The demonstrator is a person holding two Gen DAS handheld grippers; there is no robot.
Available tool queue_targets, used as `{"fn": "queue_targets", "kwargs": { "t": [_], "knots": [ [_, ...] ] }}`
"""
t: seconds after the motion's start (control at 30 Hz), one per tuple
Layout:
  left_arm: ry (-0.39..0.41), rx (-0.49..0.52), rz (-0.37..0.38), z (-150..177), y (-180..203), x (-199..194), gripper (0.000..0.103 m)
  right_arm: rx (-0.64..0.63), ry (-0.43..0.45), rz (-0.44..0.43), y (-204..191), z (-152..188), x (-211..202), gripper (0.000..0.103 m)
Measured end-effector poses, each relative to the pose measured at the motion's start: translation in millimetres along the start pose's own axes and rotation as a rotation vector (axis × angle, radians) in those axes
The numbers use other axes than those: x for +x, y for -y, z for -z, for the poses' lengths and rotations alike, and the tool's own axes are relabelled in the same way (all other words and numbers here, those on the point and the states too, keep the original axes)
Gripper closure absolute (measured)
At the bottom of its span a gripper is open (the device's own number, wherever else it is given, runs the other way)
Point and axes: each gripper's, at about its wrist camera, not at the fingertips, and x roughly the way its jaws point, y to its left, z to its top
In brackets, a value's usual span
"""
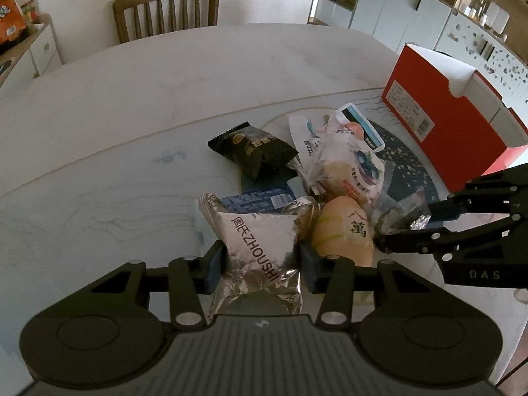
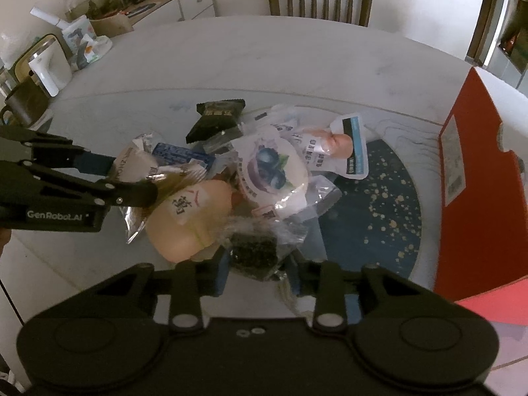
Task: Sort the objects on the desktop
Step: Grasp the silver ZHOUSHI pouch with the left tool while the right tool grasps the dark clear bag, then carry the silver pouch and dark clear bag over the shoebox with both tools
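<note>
We note a heap of snack packets on a pale marbled table [image 1: 132, 115], lying partly on a dark blue speckled mat [image 2: 373, 204]. We take that mat as our landmark.

Left gripper [image 1: 262, 264]: its blue-padded fingers [image 1: 216, 265] pinch a silver foil packet printed ZHOUSHI [image 1: 260, 241], one pad pressing on each side. The packet sits at the near left edge of the heap, off the mat's near left side, with a blue printed packet [image 1: 257, 201] just behind it.

Right gripper [image 2: 259, 270]: its fingers pinch a clear-wrapped packet with a dark block inside [image 2: 254, 250], at the mat's near left edge. In the left wrist view this gripper enters from the right and its tips meet crinkled clear wrap.

Between the two held packets lies a beige rounded bun packet marked with a black character [image 1: 343, 231], touching the foil packet.

Further into the heap, over the mat's left part: a white bun packet with a blueberry picture [image 2: 274, 171]; beyond it a flat white pouch with a blue band [image 2: 353, 151]; to the far left of these a black snack packet with serrated ends [image 1: 254, 151], resting on the table off the mat.

A red and white cardboard box [image 1: 445, 122] stands just right of the mat. A wooden chair [image 1: 166, 8] stands at the table's far side, well away from the mat.
</note>
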Motion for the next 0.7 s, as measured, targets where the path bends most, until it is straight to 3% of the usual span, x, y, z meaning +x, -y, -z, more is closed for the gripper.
{"fn": "queue_targets", "kwargs": {
  "t": [0.7],
  "knots": [
    [0.039,-0.026,0.022,10,9,-34,0.058,0.017,0.041,0.038,5,11,-36,0.07]
  ]
}}
